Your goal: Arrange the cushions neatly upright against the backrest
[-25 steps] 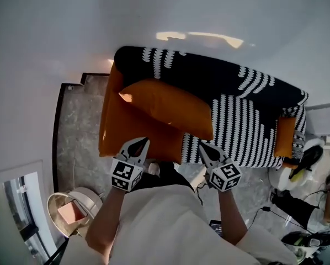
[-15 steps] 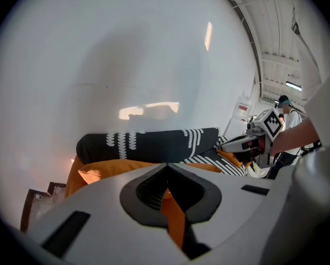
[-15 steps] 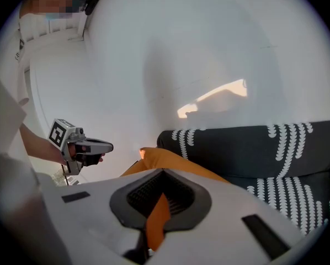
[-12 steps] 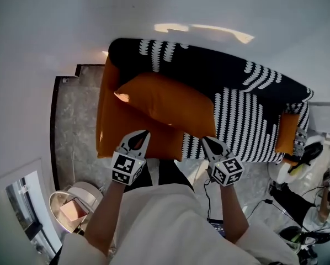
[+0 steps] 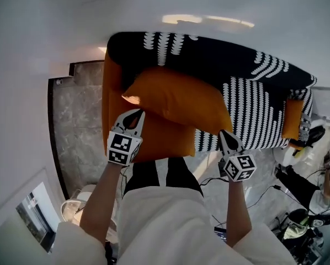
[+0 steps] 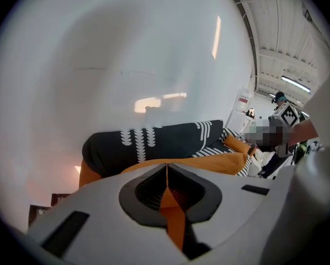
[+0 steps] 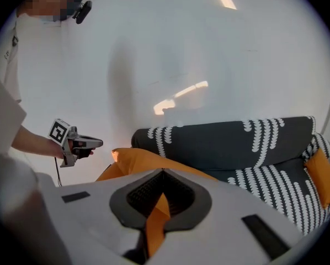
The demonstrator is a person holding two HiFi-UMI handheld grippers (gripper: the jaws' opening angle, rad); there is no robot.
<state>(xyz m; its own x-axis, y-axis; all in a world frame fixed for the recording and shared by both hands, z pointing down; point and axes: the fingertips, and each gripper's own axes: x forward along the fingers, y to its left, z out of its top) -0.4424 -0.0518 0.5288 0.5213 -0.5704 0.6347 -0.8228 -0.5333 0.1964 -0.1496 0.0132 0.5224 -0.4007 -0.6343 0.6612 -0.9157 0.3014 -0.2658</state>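
A large orange cushion lies tilted across the left half of a sofa, over more orange upholstery. The sofa's black-and-white patterned backrest runs behind it. My left gripper is shut on orange fabric at the cushion's lower left edge; the left gripper view shows a strip of it pinched between the jaws. My right gripper is shut on the cushion's lower right corner, with orange fabric in its jaws. A small orange cushion stands at the sofa's right end.
A white wall rises behind the sofa. Grey marble floor lies to the left. Cables and dark clutter lie on the floor at the right. Another person stands beyond the sofa's right end in the left gripper view.
Both grippers have risen and moved apart, the right one further right. The large cushion has come up with them, nearer the backrest.
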